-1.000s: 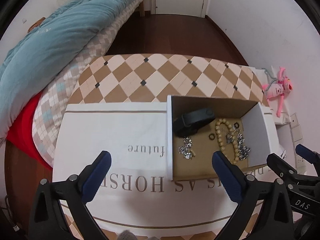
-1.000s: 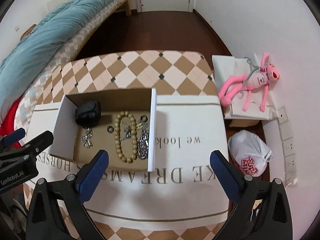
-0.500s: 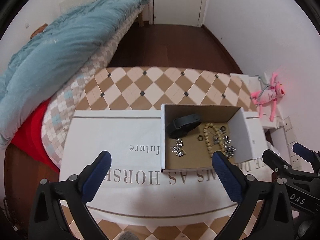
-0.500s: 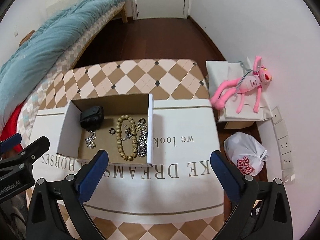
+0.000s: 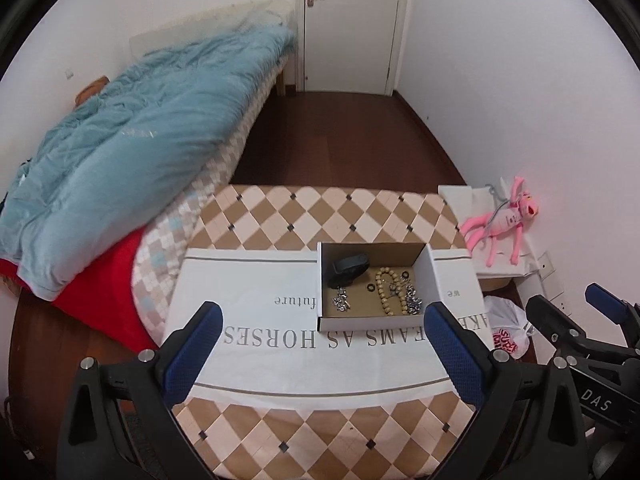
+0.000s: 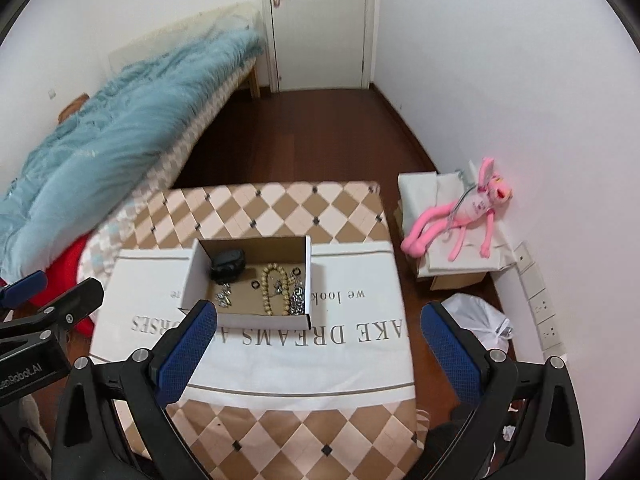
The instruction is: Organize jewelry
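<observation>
Left wrist view: an open cardboard box (image 5: 434,276) with white outer walls and a brown floor sits on a white printed cloth (image 5: 260,344) spread over a checkered table (image 5: 304,216). The box holds all the jewelry: a wooden bead bracelet (image 5: 385,292) near its middle, a silver chain cluster (image 5: 412,301) just right of the beads, a smaller silver piece (image 5: 342,303) at the left, two dark rings (image 5: 370,287) beside the beads, and a black strap-like item (image 5: 349,268) in the far left corner. The beads are tan and round, strung in a long loop; the silver pieces glint and lie tangled.

The left gripper (image 5: 320,354) hangs above the near edge of the cloth, jaws spread wide and empty. Right wrist view: the right gripper (image 6: 318,350) is likewise wide apart, holding nothing, on the near side of the box.

Around the table: a bed with a blue quilt (image 5: 120,148) at left, a pink plush toy (image 6: 464,212) on a white carton by the right wall, and a white plastic bag (image 6: 480,322) on the dark wooden floor.
</observation>
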A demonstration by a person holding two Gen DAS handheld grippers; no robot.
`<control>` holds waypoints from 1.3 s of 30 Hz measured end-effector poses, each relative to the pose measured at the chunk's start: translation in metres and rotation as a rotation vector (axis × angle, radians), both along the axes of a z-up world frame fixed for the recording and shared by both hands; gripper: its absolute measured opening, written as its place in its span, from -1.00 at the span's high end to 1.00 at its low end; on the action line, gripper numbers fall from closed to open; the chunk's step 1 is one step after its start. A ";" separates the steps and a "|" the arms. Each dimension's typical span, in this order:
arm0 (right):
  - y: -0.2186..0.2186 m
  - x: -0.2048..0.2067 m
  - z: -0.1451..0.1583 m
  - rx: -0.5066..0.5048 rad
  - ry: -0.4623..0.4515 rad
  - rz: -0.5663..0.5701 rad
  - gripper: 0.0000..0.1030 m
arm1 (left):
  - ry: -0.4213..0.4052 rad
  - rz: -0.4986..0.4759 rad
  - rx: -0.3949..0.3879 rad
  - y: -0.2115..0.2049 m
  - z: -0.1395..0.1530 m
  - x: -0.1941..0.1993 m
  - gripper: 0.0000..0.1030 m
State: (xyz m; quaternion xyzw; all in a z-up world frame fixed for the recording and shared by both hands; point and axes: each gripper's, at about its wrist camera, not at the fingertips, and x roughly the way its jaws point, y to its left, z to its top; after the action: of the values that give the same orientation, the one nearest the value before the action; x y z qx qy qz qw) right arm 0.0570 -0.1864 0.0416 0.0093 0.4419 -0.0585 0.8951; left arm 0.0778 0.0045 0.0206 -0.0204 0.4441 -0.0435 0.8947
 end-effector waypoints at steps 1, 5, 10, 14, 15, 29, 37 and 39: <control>0.001 -0.007 0.009 0.002 -0.014 0.002 -1.00 | -0.009 0.000 -0.004 0.000 0.008 -0.006 -1.00; 0.005 -0.027 0.038 -0.008 -0.060 0.003 -1.00 | -0.025 0.014 -0.014 0.002 0.029 -0.024 -1.00; 0.006 -0.048 0.066 0.003 -0.096 -0.005 -1.00 | -0.036 0.026 -0.013 0.004 0.048 -0.040 -1.00; 0.006 -0.059 0.079 0.008 -0.118 -0.007 -1.00 | -0.037 0.027 0.004 0.003 0.058 -0.049 -1.00; 0.006 -0.062 0.082 0.007 -0.122 -0.008 -1.00 | -0.042 0.023 0.006 0.002 0.061 -0.051 -1.00; 0.003 -0.067 0.091 0.005 -0.104 -0.021 -1.00 | -0.013 0.016 0.025 -0.005 0.062 -0.047 -1.00; 0.000 -0.038 0.078 -0.003 -0.051 -0.024 -1.00 | 0.034 0.021 0.040 -0.008 0.050 -0.019 -1.00; -0.001 -0.030 0.075 0.003 -0.042 -0.021 -1.00 | 0.050 0.021 0.040 -0.008 0.046 -0.012 -1.00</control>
State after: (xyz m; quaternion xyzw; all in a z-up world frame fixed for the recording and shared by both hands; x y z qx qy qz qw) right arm 0.0267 -0.1872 0.1164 0.0164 0.4229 -0.0672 0.9035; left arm 0.0661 -0.0032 0.0668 -0.0080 0.4666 -0.0249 0.8841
